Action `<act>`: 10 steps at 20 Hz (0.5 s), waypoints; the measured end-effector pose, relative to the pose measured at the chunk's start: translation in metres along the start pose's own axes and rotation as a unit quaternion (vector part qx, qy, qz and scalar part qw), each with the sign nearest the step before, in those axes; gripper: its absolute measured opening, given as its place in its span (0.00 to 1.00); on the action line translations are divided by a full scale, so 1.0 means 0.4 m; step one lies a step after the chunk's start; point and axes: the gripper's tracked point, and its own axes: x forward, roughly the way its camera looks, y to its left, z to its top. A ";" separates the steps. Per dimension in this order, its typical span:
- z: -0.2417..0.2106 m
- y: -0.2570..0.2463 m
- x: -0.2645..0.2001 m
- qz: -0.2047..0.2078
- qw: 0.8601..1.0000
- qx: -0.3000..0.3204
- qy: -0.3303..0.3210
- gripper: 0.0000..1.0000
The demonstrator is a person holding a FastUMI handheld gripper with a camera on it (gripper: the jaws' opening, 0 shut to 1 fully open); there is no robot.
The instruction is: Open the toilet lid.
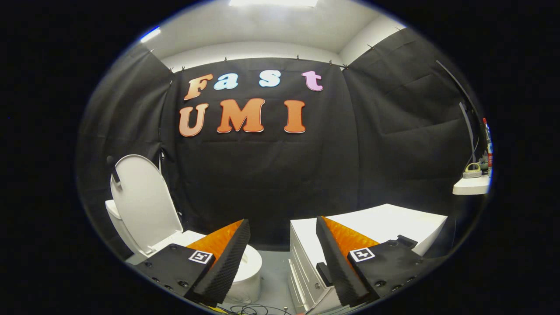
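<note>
A white toilet (pixel 251 271) stands beyond my left finger, partly hidden behind it. Its white lid (pixel 142 199) stands upright, leaning back toward the cistern and the black cloth wall. My gripper (pixel 282 227) is open, with a wide gap and nothing between its fingers. It hangs above and to the right of the toilet bowl, apart from the lid.
A white drawer cabinet (pixel 385 225) stands on the floor to the right of the toilet, behind my right finger. A small white shelf (pixel 470 186) with a few items sits high on the far right wall. Loose cables (pixel 253 309) lie on the grey floor below.
</note>
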 end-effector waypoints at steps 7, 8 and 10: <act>0.024 0.022 -0.013 0.011 1.000 -0.019 -0.007 0.98; 0.023 0.018 -0.012 0.010 1.000 -0.017 -0.006 0.98; 0.017 0.008 -0.010 0.006 1.000 -0.013 -0.004 0.98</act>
